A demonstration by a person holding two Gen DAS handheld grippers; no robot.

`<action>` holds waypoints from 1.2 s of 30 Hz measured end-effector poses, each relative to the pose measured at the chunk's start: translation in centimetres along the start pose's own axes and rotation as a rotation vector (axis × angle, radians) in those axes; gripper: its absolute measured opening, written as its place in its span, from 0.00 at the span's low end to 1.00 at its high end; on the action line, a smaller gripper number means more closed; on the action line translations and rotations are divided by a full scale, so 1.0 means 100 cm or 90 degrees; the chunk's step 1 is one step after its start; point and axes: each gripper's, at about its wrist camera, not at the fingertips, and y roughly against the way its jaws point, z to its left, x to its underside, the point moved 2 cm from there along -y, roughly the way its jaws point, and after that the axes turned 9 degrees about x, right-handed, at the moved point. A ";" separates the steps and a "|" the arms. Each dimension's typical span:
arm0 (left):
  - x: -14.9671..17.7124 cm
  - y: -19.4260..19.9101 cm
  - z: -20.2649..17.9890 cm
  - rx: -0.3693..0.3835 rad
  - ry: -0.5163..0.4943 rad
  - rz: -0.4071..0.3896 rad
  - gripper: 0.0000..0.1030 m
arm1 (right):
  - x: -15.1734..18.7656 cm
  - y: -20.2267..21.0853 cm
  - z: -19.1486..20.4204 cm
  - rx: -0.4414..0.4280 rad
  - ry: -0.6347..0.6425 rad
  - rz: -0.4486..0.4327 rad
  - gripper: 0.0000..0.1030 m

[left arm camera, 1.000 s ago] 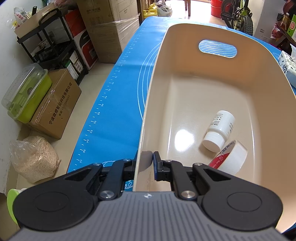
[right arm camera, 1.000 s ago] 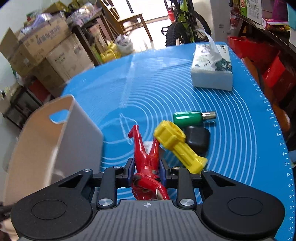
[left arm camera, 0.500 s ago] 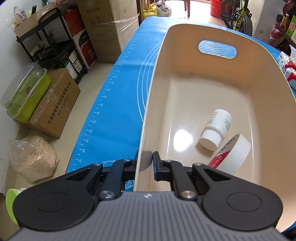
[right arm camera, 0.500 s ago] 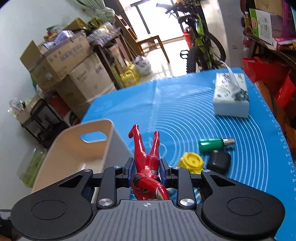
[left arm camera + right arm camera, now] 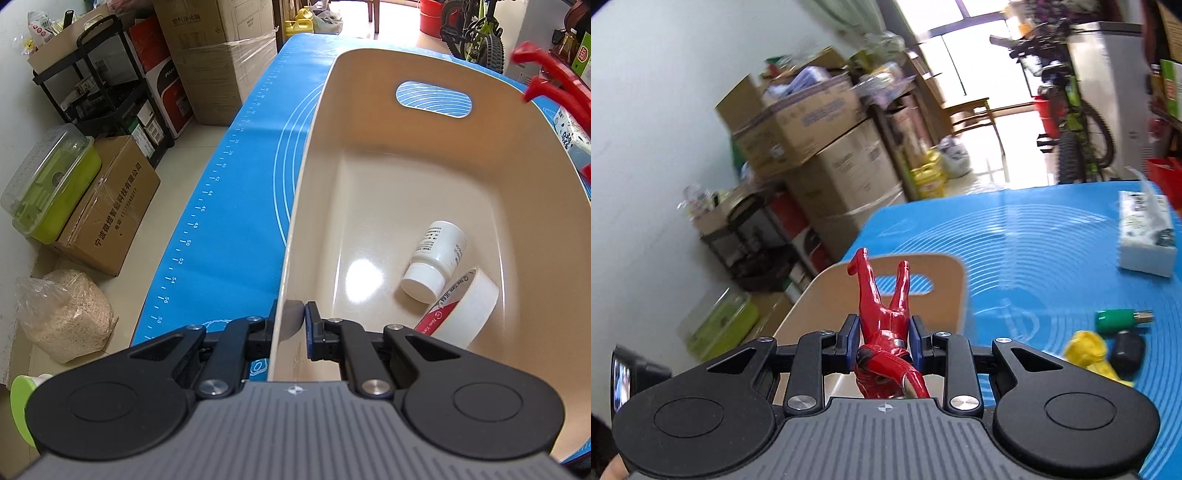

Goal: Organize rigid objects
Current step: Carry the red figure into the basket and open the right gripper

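Note:
My left gripper (image 5: 290, 324) is shut on the near rim of a beige plastic bin (image 5: 369, 122) that stands on the blue mat. Inside the bin lie a white pill bottle (image 5: 436, 254) and a roll of white tape (image 5: 465, 306). My right gripper (image 5: 882, 338) is shut on a red toy figure (image 5: 882, 314), legs pointing forward, held in the air above the bin (image 5: 945, 273). The figure's legs (image 5: 554, 81) show at the upper right of the left wrist view, over the bin's far right rim.
On the blue mat (image 5: 1034, 258) to the right lie a yellow toy (image 5: 1089, 350), a black case (image 5: 1126, 349) and a green cylinder (image 5: 1115, 319). A tissue pack (image 5: 1145, 232) lies farther back. Cardboard boxes (image 5: 107, 206), a green container (image 5: 51, 184) and a shelf stand on the floor to the left.
My right gripper has lifted the red figure and carried it left to above the bin; its legs have come into the left wrist view. The left gripper has stayed clamped on the bin rim.

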 end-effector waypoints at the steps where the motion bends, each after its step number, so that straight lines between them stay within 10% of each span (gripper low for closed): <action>1: 0.000 0.000 0.000 0.000 0.000 0.000 0.13 | 0.002 -0.003 0.005 -0.004 0.006 0.006 0.36; 27: -0.001 0.000 -0.001 0.001 0.000 -0.001 0.13 | 0.072 -0.059 0.073 -0.011 0.144 0.207 0.36; 36: -0.001 0.001 -0.002 0.001 0.000 -0.002 0.13 | 0.055 -0.033 0.058 -0.023 0.117 0.165 0.59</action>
